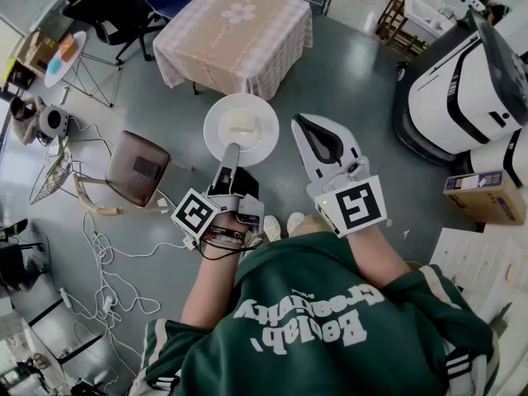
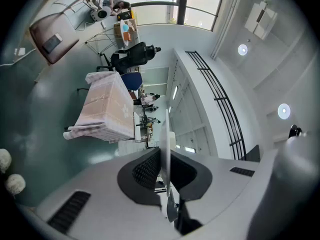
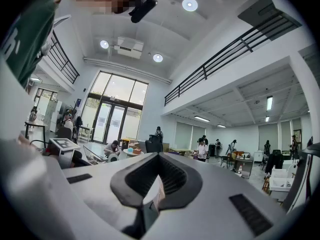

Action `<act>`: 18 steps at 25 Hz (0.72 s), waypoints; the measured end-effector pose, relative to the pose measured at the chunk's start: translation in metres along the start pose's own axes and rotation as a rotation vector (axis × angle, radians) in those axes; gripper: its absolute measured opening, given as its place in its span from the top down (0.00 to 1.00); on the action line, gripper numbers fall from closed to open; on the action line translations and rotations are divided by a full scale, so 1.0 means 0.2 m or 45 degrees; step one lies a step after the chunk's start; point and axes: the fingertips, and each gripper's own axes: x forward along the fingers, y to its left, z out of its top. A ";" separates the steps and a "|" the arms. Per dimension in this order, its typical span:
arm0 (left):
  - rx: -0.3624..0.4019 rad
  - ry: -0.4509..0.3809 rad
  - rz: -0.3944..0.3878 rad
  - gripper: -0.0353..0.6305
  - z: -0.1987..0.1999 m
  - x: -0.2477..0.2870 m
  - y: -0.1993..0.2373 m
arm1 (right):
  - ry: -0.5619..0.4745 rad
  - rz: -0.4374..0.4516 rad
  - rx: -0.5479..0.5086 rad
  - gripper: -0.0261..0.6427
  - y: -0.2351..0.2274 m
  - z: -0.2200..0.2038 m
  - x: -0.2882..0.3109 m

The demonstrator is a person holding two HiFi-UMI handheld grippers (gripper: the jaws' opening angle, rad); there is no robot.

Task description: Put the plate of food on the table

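- A brown padded chair with pale wooden legs [image 1: 136,167] stands on the grey floor at the far left. Loose white cables [image 1: 103,254] trail beside and below it. Neither has a part in the task.
- The left gripper [image 1: 232,151], a white two-jaw tool with a marker cube, is clamped on the near rim of a round white plate [image 1: 241,129]. In the left gripper view the ribbed black pads press on the thin rim from both sides.
- A pale rectangular block of food [image 1: 242,122] lies near the middle of the plate, which is held out level in front of the person, over bare floor.
- The square table under a pinkish checked cloth with a flower motif [image 1: 206,48] stands further ahead, apart from the plate. Its top shows nothing on it.
- The right gripper [image 1: 302,124] is held just beside the plate and is not touching it. Its jaws are together, and I see nothing gripped between them.
- A large white and black machine [image 1: 462,89] and a cardboard box [image 1: 485,195] sit at the right, away from the path.
- Progress, as I judge it: the plate is picked up and in hand, so the first part is done. What is left is to close the gap to the table, lower the plate flat onto the cloth and let go of the rim.
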 end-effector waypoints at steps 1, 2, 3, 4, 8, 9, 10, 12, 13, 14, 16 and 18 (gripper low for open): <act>0.001 0.000 -0.002 0.91 0.00 0.01 0.00 | 0.000 0.002 0.000 0.94 0.00 0.00 0.00; 0.001 0.001 -0.004 0.91 0.00 0.01 0.00 | 0.000 0.004 -0.001 0.94 -0.01 0.00 0.01; 0.000 0.001 -0.005 0.91 0.00 0.02 0.00 | 0.001 0.006 -0.002 0.94 -0.01 -0.01 0.01; -0.002 0.002 -0.004 0.91 -0.01 0.02 0.00 | 0.002 0.007 -0.001 0.94 -0.01 -0.01 0.01; -0.004 0.004 0.006 0.91 -0.01 0.01 0.01 | 0.001 0.005 -0.002 0.94 -0.01 -0.01 0.01; -0.003 0.004 0.008 0.91 -0.01 0.01 0.01 | 0.003 0.007 -0.008 0.94 -0.01 -0.01 0.00; -0.003 0.003 0.008 0.91 -0.01 0.01 0.01 | 0.006 0.006 -0.008 0.94 -0.01 -0.02 0.00; -0.003 -0.001 0.006 0.91 0.01 0.01 0.01 | 0.016 -0.001 0.009 0.94 -0.02 -0.03 0.00; -0.002 -0.003 0.005 0.91 0.02 0.01 0.01 | 0.016 -0.005 0.023 0.94 -0.02 -0.03 0.00; -0.001 -0.006 0.002 0.91 0.03 0.00 0.01 | 0.012 -0.005 0.030 0.94 -0.01 -0.03 0.01; 0.002 -0.010 -0.003 0.91 0.05 -0.01 0.01 | 0.004 0.000 0.023 0.94 0.00 -0.02 0.01; 0.003 -0.012 -0.006 0.91 0.06 -0.02 0.01 | 0.008 -0.005 0.024 0.94 0.01 -0.02 0.01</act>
